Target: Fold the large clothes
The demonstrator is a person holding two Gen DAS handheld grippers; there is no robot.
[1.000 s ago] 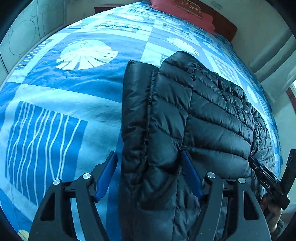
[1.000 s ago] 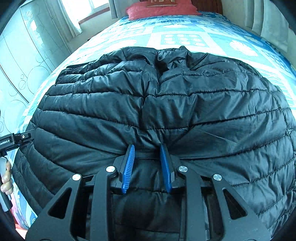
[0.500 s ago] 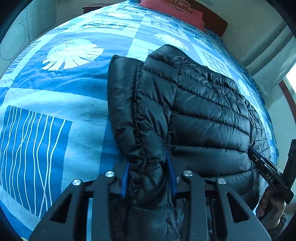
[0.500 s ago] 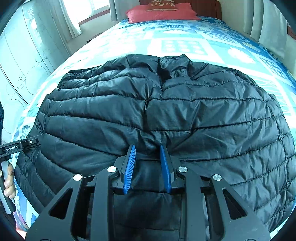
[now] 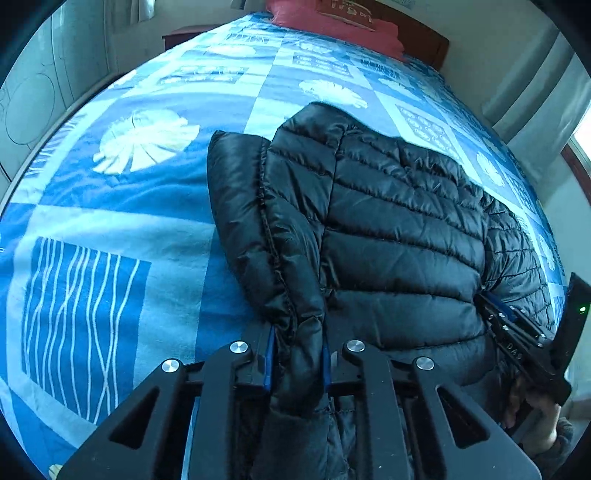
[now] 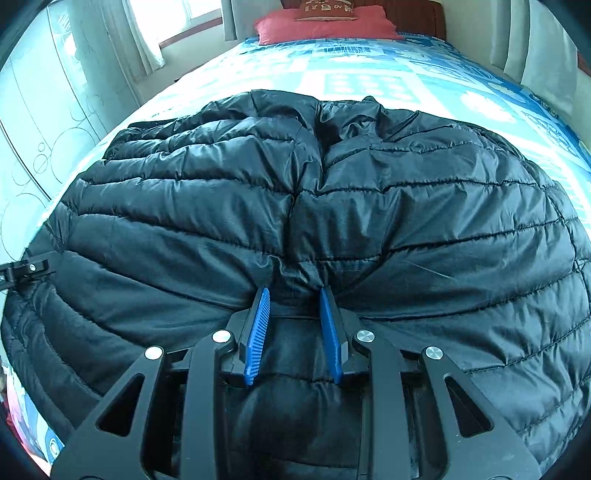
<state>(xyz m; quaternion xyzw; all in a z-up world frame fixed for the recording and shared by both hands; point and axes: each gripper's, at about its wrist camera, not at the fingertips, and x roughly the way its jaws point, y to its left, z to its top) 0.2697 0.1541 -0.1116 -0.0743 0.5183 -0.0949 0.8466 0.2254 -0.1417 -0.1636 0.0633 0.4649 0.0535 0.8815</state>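
jacket [image 5: 388, 229]: black, quilted, puffy (glossy), laid on blue patterned bed [image 5: 110, 221] | left tool [image 5: 297, 358]: jaws closing, hem fold pinched between | right tool [image 6: 293, 317]: narrowly parted, hem bunched between, clamped

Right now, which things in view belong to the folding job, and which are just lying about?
In the job:
- black puffer jacket
- left gripper, jaws closing on the jacket's edge
- right gripper, clamped on the jacket's hem

Lying about:
- blue patterned bedspread, under the jacket
- red pillow
- curtains
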